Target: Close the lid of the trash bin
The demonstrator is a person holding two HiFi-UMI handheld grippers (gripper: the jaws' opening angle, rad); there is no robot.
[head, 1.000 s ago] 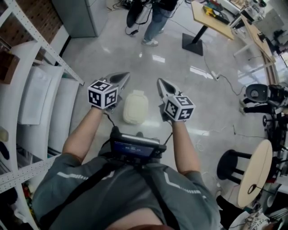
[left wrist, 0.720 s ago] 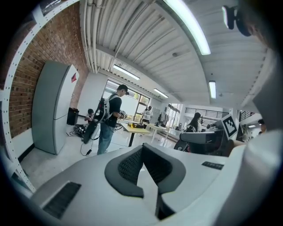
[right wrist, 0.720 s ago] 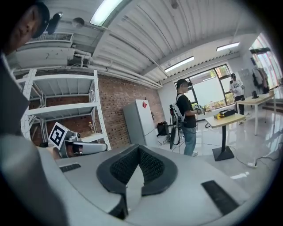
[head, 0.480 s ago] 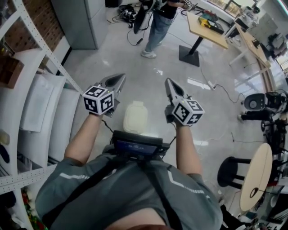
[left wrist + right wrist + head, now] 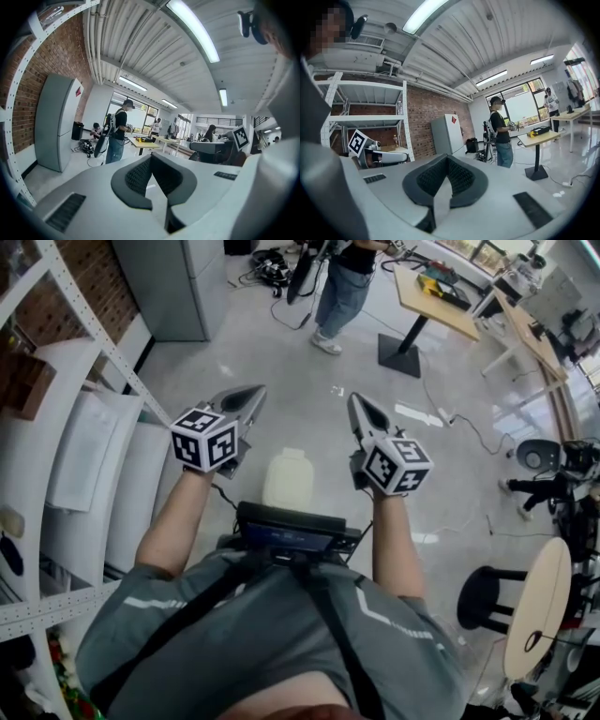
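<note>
A cream trash bin (image 5: pixel 288 479) stands on the glossy floor just ahead of the person's body, seen from straight above, its pale lid lying flat on top. My left gripper (image 5: pixel 255 392) hovers high to the bin's left with jaws shut and empty. My right gripper (image 5: pixel 357 400) hovers to the bin's right, also shut on nothing. Neither touches the bin. In the left gripper view the dark pads (image 5: pixel 140 176) meet at the tip; the right gripper view shows its pads (image 5: pixel 461 178) together too. Both gripper views look out across the room, and the bin is hidden there.
A white metal shelving rack (image 5: pixel 94 352) runs along the left. A grey cabinet (image 5: pixel 178 277) stands at the back. A person (image 5: pixel 342 282) stands by a table (image 5: pixel 436 292). A black stool (image 5: pixel 487 592) and round wooden table (image 5: pixel 539 606) sit right; cables cross the floor.
Both grippers have lifted slightly and spread a little apart, still shut. The bin sits a bit nearer the body in view. The person at the back has stepped right.
</note>
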